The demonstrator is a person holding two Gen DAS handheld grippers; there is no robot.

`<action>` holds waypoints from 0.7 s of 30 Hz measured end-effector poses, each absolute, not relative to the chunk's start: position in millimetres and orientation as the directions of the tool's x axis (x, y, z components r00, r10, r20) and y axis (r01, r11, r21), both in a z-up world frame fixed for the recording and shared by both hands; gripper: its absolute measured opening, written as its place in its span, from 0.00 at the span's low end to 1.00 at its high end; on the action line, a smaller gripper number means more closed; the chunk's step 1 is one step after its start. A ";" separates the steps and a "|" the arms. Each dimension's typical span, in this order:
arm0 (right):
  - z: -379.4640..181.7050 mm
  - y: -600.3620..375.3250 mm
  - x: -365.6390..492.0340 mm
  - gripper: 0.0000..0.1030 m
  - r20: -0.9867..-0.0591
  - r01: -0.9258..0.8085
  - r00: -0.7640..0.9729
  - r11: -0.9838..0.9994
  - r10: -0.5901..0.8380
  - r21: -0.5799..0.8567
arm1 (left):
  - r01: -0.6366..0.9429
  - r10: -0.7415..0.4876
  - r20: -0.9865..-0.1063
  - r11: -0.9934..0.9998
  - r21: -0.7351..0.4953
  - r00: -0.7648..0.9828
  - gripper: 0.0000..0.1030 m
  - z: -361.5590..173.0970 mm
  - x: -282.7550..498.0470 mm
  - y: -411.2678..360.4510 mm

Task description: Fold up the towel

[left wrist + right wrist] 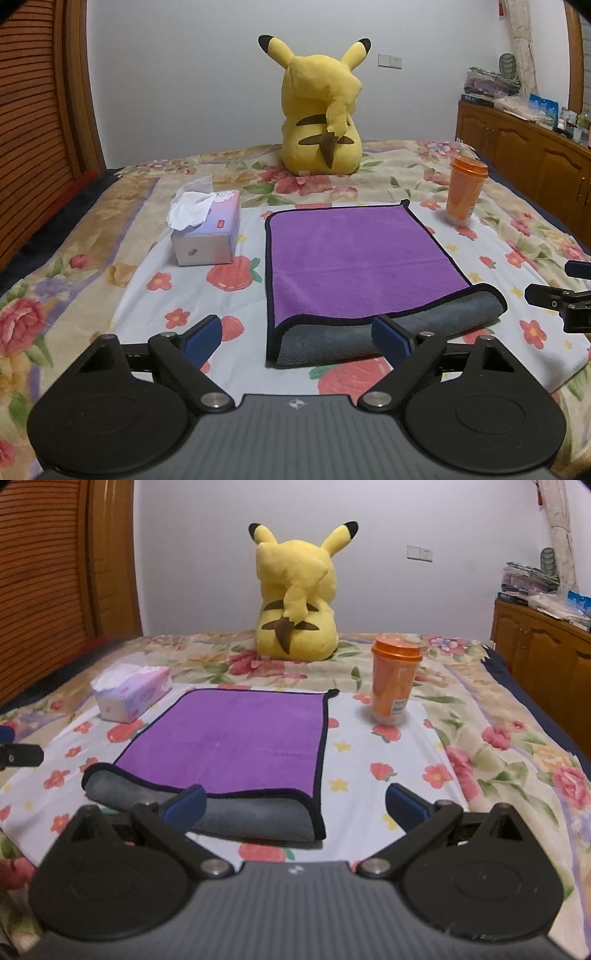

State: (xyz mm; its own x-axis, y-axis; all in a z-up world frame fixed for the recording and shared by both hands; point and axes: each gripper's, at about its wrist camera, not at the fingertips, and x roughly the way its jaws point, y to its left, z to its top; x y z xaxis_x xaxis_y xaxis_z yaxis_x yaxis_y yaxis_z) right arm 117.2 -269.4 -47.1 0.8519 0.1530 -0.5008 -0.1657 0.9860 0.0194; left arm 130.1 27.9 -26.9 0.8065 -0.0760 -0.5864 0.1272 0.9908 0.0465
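So the whole setup sits on a big floral-print bedspread (pixel 424 162) that runs well past both grippers; a wooden slatted headboard (pixel 33 129) closes off the left side and a brown wooden cabinet (pixel 524 147) the right. A white strawberry-print cloth (pixel 229 362) lies on top of the bed.

Far ahead, a yellow plush Pikachu toy (pixel 319 110) sits with its back to the cameras.

The purple microfibre towel with black trim (pixel 351 258) lies flat on the white cloth, straight ahead of the left gripper (pixel 297 338) and ahead-left of the right gripper (pixel 295 806). Its long axis runs away from the grippers toward the plush. The near end is rolled back over itself, so the grey underside (pixel 369 332) faces the grippers, thicker at the towel's right corner.

To the left of the towel, near but apart from it, is a lilac cardboard tissue box (pixel 207 236). Ahead-right, also apart from it, stands an orange plastic cup with lid (pixel 463 192). There's bare cloth between towel and both.

Both grippers hover low and level at the near edge, side by side, pointing forward. The left one is spread wide, its right blue pad over the grey fold. The right one is spread wide too, straddling the towel's right corner, pinching nothing.
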 end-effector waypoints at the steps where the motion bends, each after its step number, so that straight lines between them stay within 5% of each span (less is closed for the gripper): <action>1: -47.7 -268.6 118.9 1.00 -0.504 -0.172 0.849 0.985 0.157 0.018 | 0.129 -0.078 -0.590 0.991 0.044 0.804 0.85 -27.9 132.4 29.2; 7: -51.2 -265.4 130.8 0.99 -0.523 -0.200 0.833 0.980 0.180 0.018 | 0.131 -0.082 -0.605 0.991 0.037 0.792 0.78 -34.9 146.7 33.6; 10: -53.8 -264.7 137.4 0.88 -0.542 -0.219 0.817 0.976 0.197 0.024 | 0.137 -0.087 -0.612 0.990 0.035 0.786 0.72 -38.2 154.5 36.1; 21: -62.2 -262.1 160.7 0.84 -0.561 -0.256 0.793 0.965 0.238 0.047 | 0.180 -0.107 -0.667 0.983 0.041 0.738 0.50 -57.1 182.7 37.6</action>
